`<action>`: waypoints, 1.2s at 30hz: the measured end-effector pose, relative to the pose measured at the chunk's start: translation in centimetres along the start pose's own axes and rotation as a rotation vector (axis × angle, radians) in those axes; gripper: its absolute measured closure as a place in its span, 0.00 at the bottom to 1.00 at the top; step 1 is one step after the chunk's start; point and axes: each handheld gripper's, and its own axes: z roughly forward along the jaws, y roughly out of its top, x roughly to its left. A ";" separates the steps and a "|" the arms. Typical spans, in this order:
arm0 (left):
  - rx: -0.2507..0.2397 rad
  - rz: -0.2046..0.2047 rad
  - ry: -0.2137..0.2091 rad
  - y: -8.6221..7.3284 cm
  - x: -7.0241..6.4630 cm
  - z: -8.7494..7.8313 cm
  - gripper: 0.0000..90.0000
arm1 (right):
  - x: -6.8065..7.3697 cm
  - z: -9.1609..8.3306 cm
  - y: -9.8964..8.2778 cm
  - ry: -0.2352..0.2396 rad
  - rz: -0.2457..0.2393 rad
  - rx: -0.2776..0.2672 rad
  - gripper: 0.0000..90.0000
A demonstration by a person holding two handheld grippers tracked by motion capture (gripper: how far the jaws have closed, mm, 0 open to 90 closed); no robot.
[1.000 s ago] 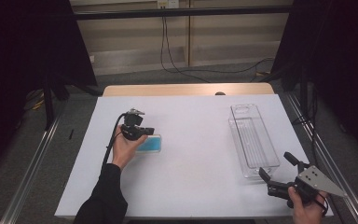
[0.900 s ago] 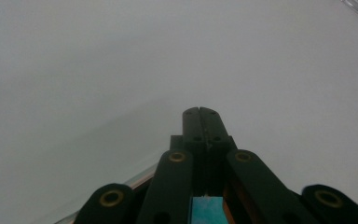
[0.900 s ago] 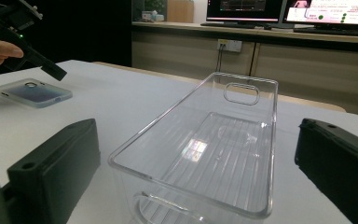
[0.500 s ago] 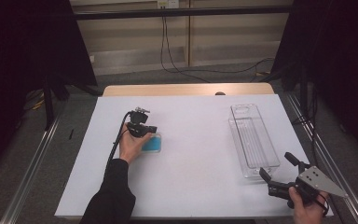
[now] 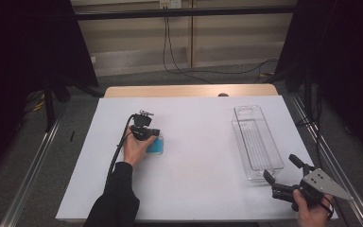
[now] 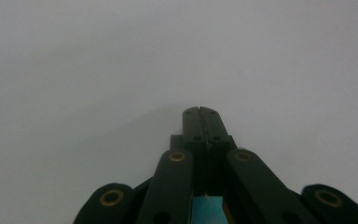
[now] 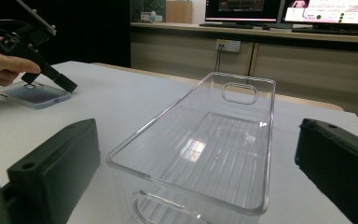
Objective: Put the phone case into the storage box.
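A flat blue case (image 5: pixel 157 146) lies on the white table (image 5: pixel 198 179), left of the middle. A hand holds my left gripper (image 5: pixel 155 134) tilted down over it, the jaws shut with nothing between them. In the left gripper view the closed tips (image 6: pixel 199 112) rest close to the bare table, and a bit of the blue case (image 6: pixel 207 209) shows under them. A clear plastic bin (image 5: pixel 257 142) stands lengthwise at the right. My right gripper (image 5: pixel 280 166) sits at the bin's near end, open. In the right gripper view the bin (image 7: pixel 205 140) stands between and beyond its spread jaws.
The right gripper view shows the left gripper (image 7: pixel 67 85) far off at the left, tips beside the blue case (image 7: pixel 32 95). A wooden strip (image 5: pixel 189 91) runs along the table's far edge. Metal rails (image 5: pixel 33 175) flank both sides. Dark curtains and cables stand behind.
The left hand has shifted slightly right and away, now covering more of the blue case. The right gripper and the bin have not moved.
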 end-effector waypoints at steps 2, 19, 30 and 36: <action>-0.002 -0.013 -0.003 -0.1 0.1 0.1 1.00 | 0.1 0.0 0.0 0.001 0.000 0.000 0.00; -0.013 0.017 -0.002 -0.7 -0.2 0.0 1.00 | 0.0 -0.1 0.0 -0.002 0.001 -0.002 0.00; -0.014 0.012 -0.038 -1.5 -0.4 -0.6 1.00 | 0.0 -0.2 0.0 -0.003 -0.003 -0.001 0.00; -0.015 0.038 -0.058 -1.9 -0.5 -1.0 1.00 | 0.0 -0.2 0.0 -0.003 -0.002 -0.001 0.00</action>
